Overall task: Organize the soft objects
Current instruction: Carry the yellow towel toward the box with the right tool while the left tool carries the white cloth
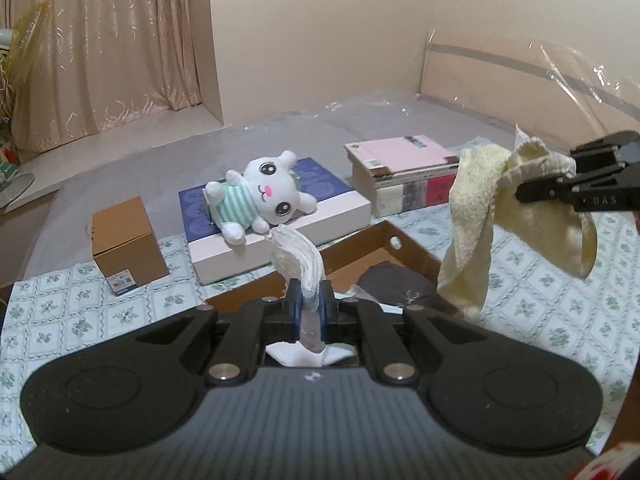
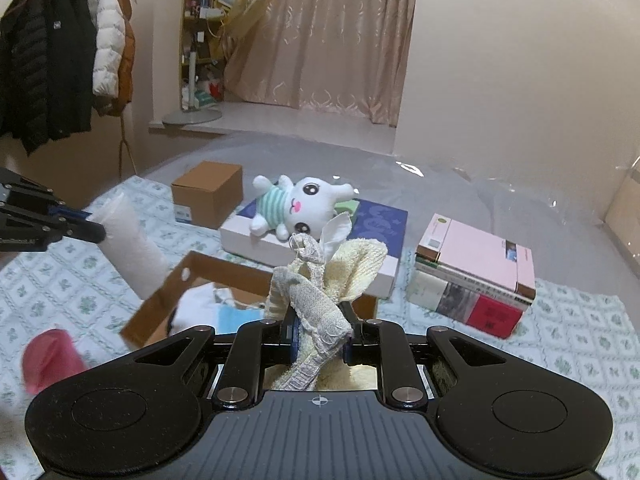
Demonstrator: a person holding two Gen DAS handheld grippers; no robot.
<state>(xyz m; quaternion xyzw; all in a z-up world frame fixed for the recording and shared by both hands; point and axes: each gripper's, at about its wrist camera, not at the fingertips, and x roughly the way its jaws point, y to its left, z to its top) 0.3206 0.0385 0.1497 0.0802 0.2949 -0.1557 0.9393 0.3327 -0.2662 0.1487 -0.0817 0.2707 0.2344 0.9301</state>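
Both grippers clamped — left gripper [image 1: 309,307] sock [image 1: 297,258], right gripper [image 2: 320,336] towel [image 2: 352,268]; marking perhaps "DAB".

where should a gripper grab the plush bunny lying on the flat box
Grip the plush bunny across its striped torso, coming from above. It lies on its back on the flat blue-topped box, so the narrow midsection is exposed and softer to pinch than the wide head. Its limbs stick out and would likely slip. Both grippers are busy: the left gripper holds a white cloth, the right gripper a yellow towel.
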